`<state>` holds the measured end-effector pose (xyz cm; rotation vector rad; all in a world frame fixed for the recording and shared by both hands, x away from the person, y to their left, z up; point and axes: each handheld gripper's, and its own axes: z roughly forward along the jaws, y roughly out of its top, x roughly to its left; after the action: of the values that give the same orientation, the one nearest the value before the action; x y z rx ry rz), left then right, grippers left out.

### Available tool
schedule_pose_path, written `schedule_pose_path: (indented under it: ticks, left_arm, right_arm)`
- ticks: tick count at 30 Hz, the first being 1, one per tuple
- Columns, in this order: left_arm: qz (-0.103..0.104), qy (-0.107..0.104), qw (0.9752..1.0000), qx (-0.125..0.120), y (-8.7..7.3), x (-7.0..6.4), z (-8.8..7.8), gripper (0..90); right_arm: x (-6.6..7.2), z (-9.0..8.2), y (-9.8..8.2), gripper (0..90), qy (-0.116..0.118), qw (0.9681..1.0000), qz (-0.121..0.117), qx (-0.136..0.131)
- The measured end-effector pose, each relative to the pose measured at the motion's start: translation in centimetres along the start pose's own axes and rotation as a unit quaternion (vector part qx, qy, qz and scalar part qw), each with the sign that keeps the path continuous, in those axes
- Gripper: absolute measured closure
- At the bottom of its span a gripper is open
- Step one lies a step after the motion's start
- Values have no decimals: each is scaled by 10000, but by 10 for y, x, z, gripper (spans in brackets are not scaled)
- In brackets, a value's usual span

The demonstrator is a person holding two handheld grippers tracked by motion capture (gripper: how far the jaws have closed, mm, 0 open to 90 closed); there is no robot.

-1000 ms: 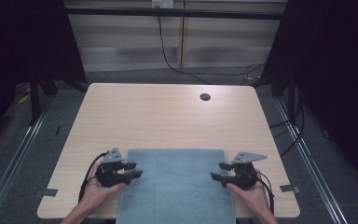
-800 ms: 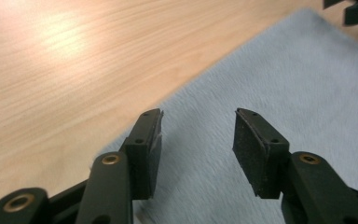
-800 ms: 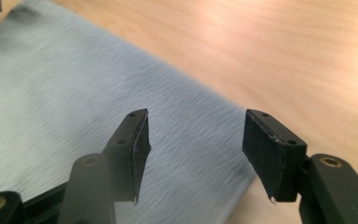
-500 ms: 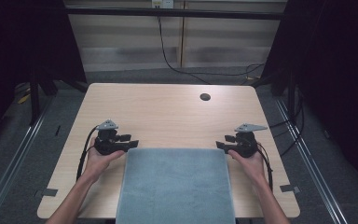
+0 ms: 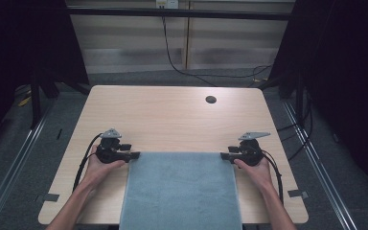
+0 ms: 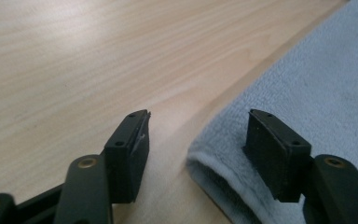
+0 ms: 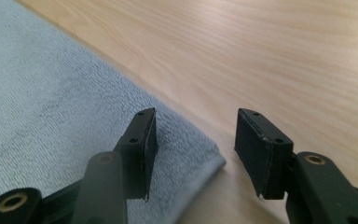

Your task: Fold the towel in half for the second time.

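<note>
A grey-blue towel (image 5: 179, 191) lies flat on the near middle of the wooden table (image 5: 172, 120), its near end hanging past the front edge. My left gripper (image 5: 134, 155) sits at the towel's far left corner and is open. Its jaws have just been opening; in the left gripper view the towel corner (image 6: 214, 158) lies between them and no pad presses on it. My right gripper (image 5: 223, 156) is at the far right corner, open. Its jaws have just been closing a little, with the towel corner (image 7: 205, 158) between them, untouched.
A small dark round hole (image 5: 211, 99) marks the table's far right part. Bare wood stretches beyond the towel's far edge. Cables trail from both grippers toward the table's front corners. Dark floor and metal rails surround the table.
Both hands have slid away from the person along the towel's sides, up to its far corners. The left jaws stand wider than before. The towel has not moved.
</note>
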<state>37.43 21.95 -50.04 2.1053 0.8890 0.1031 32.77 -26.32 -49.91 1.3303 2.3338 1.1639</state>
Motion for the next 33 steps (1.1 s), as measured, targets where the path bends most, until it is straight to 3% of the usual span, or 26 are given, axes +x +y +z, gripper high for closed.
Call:
schedule_pose_path:
  ticks: [3,7,10,11,16,19,26,27,28,30,33]
  left_arm:
    - [60,-28,10000,41,-3,-2,3,389]
    - [299,22,9996,1,-3,-7,7,408]
    - [314,-77,9995,-23,-4,-8,8,487]
    - [408,-128,9991,-31,-4,-8,9,519]
    - [304,-243,9992,-127,-5,-5,11,727]
    - [255,-313,9991,-108,-5,-6,11,806]
    - [49,-290,9991,-311,2,-4,4,841]
    - [44,-258,9988,-416,9,-4,1,843]
    - [44,-258,9988,-416,9,-4,1,844]
    - [-40,-228,9980,-584,21,-3,-2,847]
    - [21,-151,9979,-631,30,-3,-5,851]
  right_arm:
    - [1,0,-6,509,-87,9999,-55,75]
    - [5,2,-7,576,-82,9996,-243,127]
    - [5,3,-8,669,37,9997,-237,96]
    - [6,3,-7,687,42,9996,-267,100]
    - [4,4,-7,797,199,9996,-198,84]
    - [2,4,-7,827,231,9997,-120,38]
    - [1,0,-2,851,199,9997,-28,-140]
    - [0,-7,4,854,225,9989,67,-397]
    - [0,-7,4,854,225,9989,67,-397]
    - [-1,-16,15,857,214,9972,136,-710]
    - [-3,-19,22,858,159,9973,115,-712]
